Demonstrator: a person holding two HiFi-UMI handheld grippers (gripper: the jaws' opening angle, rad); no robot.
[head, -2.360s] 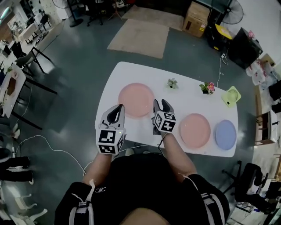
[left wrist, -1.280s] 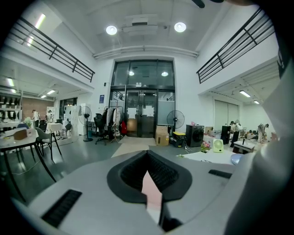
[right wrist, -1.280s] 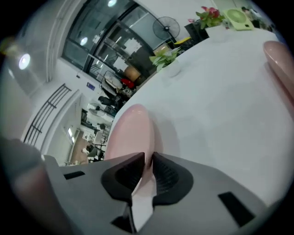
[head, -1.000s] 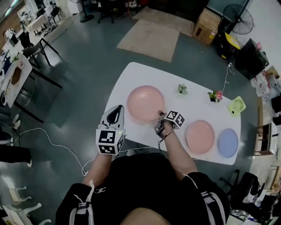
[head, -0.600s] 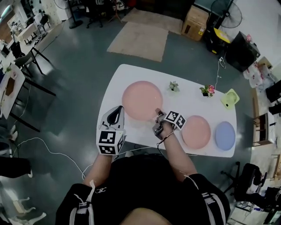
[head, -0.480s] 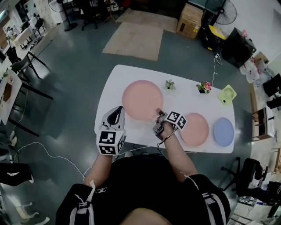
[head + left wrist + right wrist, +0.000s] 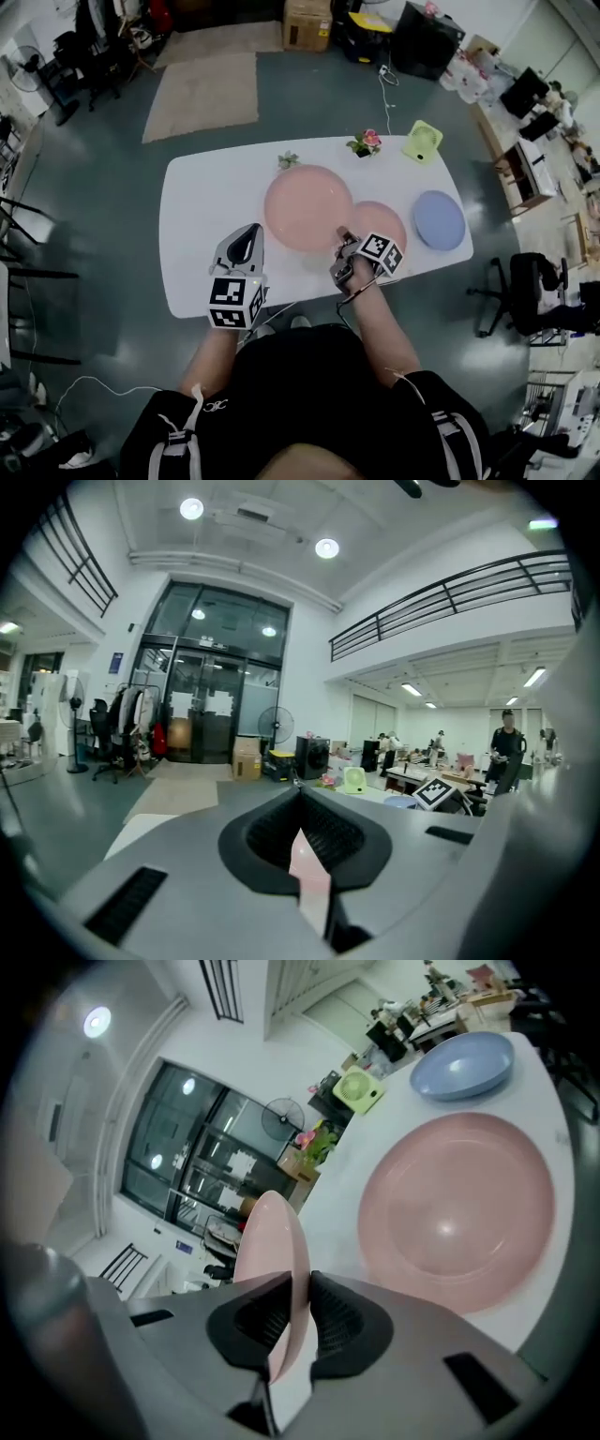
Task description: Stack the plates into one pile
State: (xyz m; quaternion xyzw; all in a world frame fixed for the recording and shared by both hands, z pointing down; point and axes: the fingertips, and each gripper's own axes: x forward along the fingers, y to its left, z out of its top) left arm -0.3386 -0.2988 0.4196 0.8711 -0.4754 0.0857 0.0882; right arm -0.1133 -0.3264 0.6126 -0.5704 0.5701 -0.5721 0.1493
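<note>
A large pink plate (image 7: pixel 307 206) hangs tilted over the white table (image 7: pixel 202 211), with my right gripper (image 7: pixel 341 240) shut on its near rim. In the right gripper view the plate (image 7: pixel 274 1237) stands edge-on between the pads of that gripper (image 7: pixel 289 1321). Its right edge overlaps a smaller pink plate (image 7: pixel 384 225) that lies on the table and also shows in the right gripper view (image 7: pixel 459 1213). A blue plate (image 7: pixel 439 219) lies further right. My left gripper (image 7: pixel 249 232) hovers at the table's front edge, shut and holding nothing, left of the large plate.
A green desk fan (image 7: pixel 422 141), a flowering pot plant (image 7: pixel 366 142) and a small green plant (image 7: pixel 288 160) stand along the table's far edge. An office chair (image 7: pixel 525 291) is on the floor at the right. A rug (image 7: pixel 202 92) lies beyond the table.
The right gripper has carried the large pink plate rightward: it was apart from the smaller pink plate and now overlaps it. The left gripper keeps its place before me.
</note>
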